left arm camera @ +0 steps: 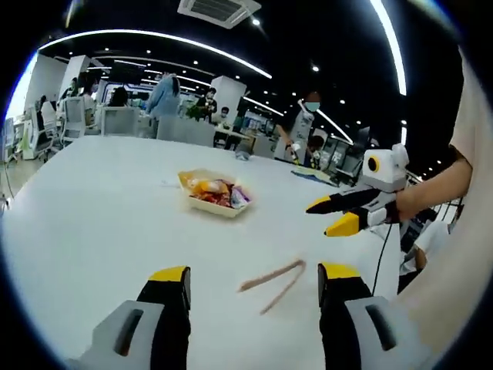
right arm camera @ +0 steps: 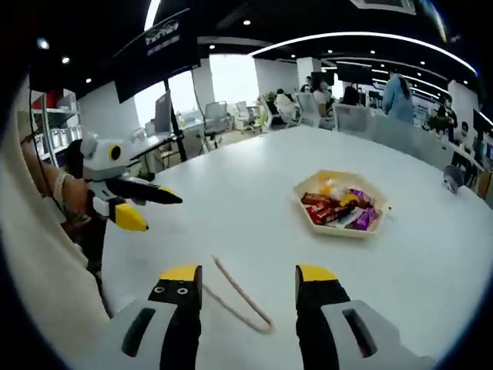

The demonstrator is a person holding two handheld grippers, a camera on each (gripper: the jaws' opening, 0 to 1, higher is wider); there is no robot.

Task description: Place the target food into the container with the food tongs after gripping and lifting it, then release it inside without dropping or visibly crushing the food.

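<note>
Because the food tongs [left arm camera: 273, 284] lie flat on the white table [left arm camera: 92, 216] between and just ahead of both grippers, neither tool has taken them up yet. The left gripper [left arm camera: 254, 289] has its jaws spread wide and empty, framing the tongs. The right gripper [right arm camera: 249, 289] is likewise spread and empty, with the tongs' joined end lying between its jaws. The container [right arm camera: 341, 205], a shallow hexagonal tray, sits farther out on the table with wrapped snacks [right arm camera: 339, 208] inside it. Judged from this layout, pickup of the tongs comes first.
</note>
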